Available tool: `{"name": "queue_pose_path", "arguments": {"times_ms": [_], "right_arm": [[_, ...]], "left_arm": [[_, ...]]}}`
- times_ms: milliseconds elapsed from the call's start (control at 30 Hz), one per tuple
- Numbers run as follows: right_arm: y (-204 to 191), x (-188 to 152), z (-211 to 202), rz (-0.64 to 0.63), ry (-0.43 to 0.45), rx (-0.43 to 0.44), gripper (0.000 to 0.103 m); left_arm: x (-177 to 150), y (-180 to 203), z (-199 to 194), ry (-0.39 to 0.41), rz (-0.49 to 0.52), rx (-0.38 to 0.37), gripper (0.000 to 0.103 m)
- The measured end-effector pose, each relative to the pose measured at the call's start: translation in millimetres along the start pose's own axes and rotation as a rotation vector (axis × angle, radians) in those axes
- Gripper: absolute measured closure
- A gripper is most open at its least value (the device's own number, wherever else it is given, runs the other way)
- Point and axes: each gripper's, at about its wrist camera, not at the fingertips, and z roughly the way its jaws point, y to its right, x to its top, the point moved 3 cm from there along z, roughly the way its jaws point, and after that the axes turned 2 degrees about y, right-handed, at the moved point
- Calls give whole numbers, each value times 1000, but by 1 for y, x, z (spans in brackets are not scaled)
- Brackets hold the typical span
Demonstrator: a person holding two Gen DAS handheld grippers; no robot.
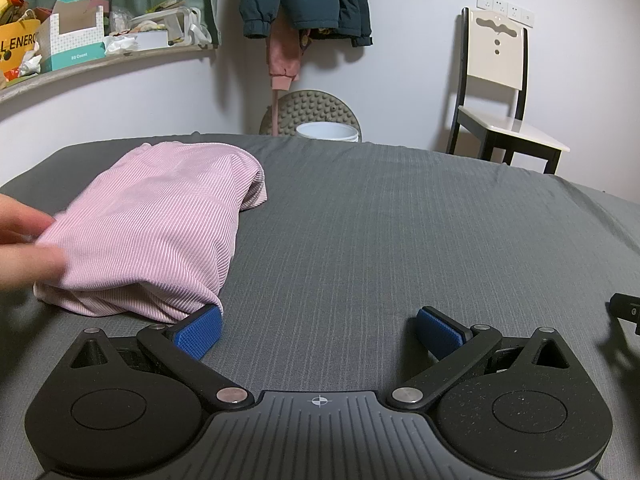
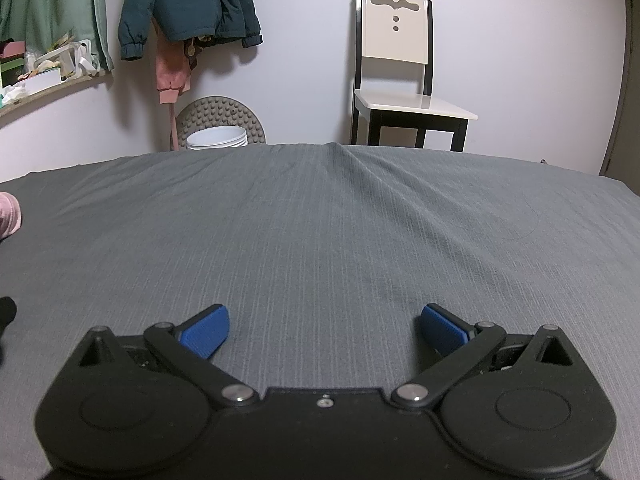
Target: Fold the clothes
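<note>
A pink ribbed garment lies bunched in a loose mound on the grey bed sheet, ahead and to the left of the left gripper; its near corner touches or just overlaps the tip of that gripper's left blue pad. The left gripper rests low over the sheet with its jaws spread wide and nothing between them. A bare hand, blurred, touches the garment's left edge. The right gripper is likewise spread wide and holds nothing, with only bare sheet ahead of it. The right wrist view shows just a sliver of the pink garment at its far left edge, while the left wrist view alone shows the whole mound, the hand and a cluttered shelf. Both views show a chair and hanging coat by the wall
</note>
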Motion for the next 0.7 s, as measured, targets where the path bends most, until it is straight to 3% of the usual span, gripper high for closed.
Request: {"name": "queue_pose_path", "arguments": {"times_ms": [700], "right_arm": [[-1,2,1,0,-3,0,0]], "left_arm": [[2,-1,1,-2,-1,-1,0]]}}
